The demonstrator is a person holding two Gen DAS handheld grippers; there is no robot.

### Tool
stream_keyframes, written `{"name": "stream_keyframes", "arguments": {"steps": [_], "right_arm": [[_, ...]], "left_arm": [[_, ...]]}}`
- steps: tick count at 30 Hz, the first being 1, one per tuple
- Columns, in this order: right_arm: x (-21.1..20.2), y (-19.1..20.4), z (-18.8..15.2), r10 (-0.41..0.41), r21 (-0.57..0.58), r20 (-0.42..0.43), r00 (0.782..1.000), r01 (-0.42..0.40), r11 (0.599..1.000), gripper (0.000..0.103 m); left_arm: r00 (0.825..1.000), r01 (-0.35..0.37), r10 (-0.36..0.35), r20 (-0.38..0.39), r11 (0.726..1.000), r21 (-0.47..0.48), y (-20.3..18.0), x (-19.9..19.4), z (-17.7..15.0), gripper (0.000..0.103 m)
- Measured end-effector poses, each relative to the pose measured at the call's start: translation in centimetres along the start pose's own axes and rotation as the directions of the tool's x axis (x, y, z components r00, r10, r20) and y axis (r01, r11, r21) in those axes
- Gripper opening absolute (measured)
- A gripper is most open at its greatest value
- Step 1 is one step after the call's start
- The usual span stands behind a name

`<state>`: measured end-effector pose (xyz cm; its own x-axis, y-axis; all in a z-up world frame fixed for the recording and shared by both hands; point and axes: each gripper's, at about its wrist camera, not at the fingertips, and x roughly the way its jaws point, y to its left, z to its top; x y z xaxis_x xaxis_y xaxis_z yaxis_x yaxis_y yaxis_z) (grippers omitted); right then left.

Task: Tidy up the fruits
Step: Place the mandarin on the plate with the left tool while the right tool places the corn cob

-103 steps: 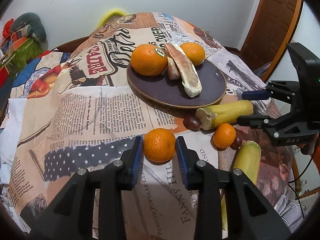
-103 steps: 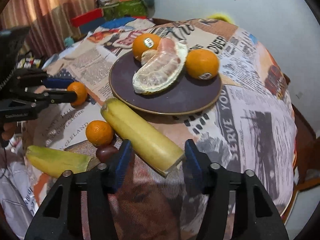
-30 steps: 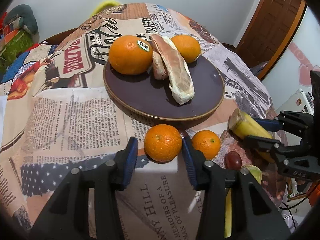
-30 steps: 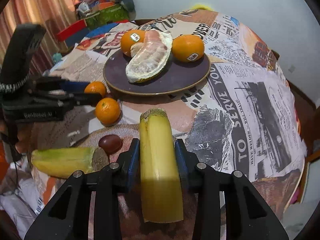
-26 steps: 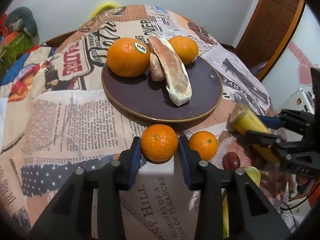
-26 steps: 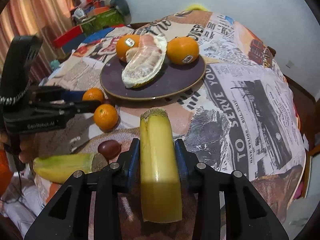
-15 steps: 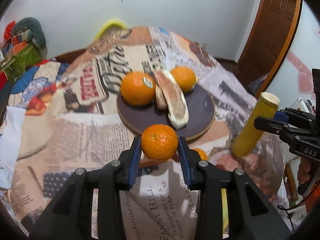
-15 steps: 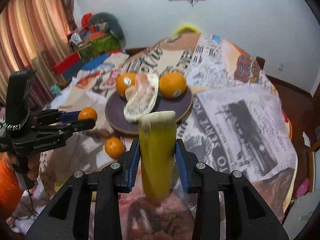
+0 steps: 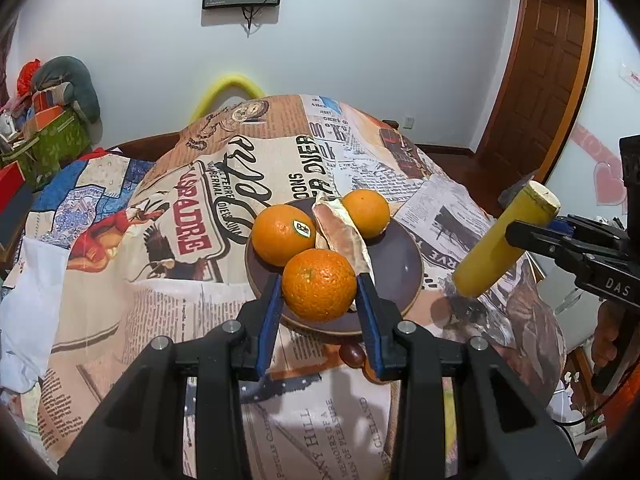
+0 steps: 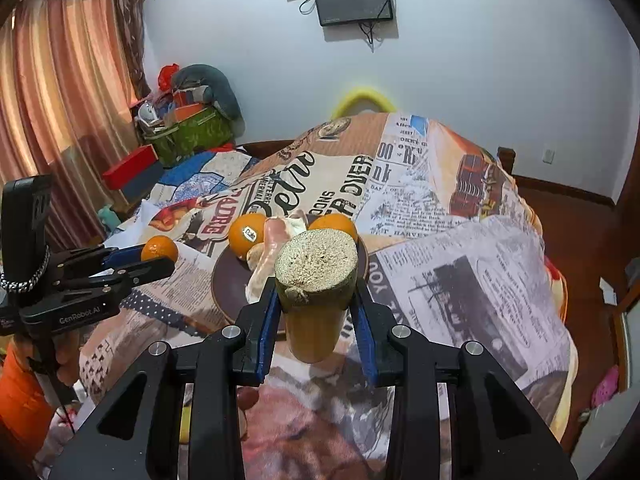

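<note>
My left gripper (image 9: 319, 280) is shut on a small orange (image 9: 316, 294) and holds it in the air just above the near rim of a dark brown plate (image 9: 412, 276). The plate carries two larger oranges (image 9: 282, 234) and a peeled citrus segment (image 9: 340, 236). My right gripper (image 10: 316, 300) is shut on a thick yellow stalk piece (image 10: 316, 264), whose cut end faces the camera, lifted in front of the plate (image 10: 228, 284). In the left wrist view the stalk piece (image 9: 496, 244) hangs tilted at the plate's right. The right wrist view shows the left gripper (image 10: 158, 258) at the left, with its orange (image 10: 159, 249).
A newspaper-print cloth (image 9: 168, 320) covers the round table. A dark brown fruit (image 9: 352, 354) and part of another small orange (image 9: 370, 372) lie below my left fingers. Boxes and clutter (image 10: 188, 128) stand at the far left. A wooden door (image 9: 540, 80) is at the right.
Both grippers have risen off the table with their fruit. The small orange now hangs over the plate's near rim, and the yellow stalk piece has swung up from lying flat.
</note>
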<state>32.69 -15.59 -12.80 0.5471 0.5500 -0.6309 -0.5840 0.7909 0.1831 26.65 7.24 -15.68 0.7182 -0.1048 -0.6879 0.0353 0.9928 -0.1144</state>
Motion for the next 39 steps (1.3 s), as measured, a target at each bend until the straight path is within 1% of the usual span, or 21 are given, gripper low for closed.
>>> {"name": "stream_keyframes", "arguments": {"steps": [4,14,21,30,34,37,39], "right_arm": [[1.3,0.1,0.4,0.006,-0.019,-0.013,1.000,-0.006,1.000,0.032],[5.7,0.3,1.0,0.028,-0.040,-0.076,0.997,-0.031,0.999,0.032],[7.7,0.4,1.5,0.051,-0.048,-0.077,0.996,-0.054,0.997,0.032],[9.8,0.3,2.0,0.072,-0.034,-0.089,0.993,-0.075,0.997,0.032],[10.9,0.4,1.7,0.033,-0.059,-0.131,0.991,-0.041,0.997,0.032],[10.5,0.1,1.1,0.047,-0.046,-0.145,0.988,-0.054,0.997,0.032],[9.9,-0.1,0.9,0.049,-0.041,-0.144,0.988,-0.056,0.998,0.032]], "left_arm": [[1.000,0.001,-0.001,-0.018,1.000,-0.012,0.5,1.6,0.2,0.037],[0.995,0.006,-0.008,-0.100,1.000,-0.022,1.4,6.5,-0.2,0.037],[0.992,-0.001,-0.001,-0.129,1.000,-0.016,1.6,8.6,-0.3,0.037],[0.988,0.011,-0.015,-0.152,1.000,-0.024,1.8,9.7,-0.1,0.037],[0.987,0.023,-0.026,-0.160,1.000,-0.020,1.7,9.7,-0.2,0.037],[0.988,0.018,-0.020,-0.154,1.000,-0.015,1.6,9.1,-0.2,0.037],[0.990,0.013,-0.015,-0.143,1.000,-0.013,1.5,8.5,-0.2,0.042]]}}
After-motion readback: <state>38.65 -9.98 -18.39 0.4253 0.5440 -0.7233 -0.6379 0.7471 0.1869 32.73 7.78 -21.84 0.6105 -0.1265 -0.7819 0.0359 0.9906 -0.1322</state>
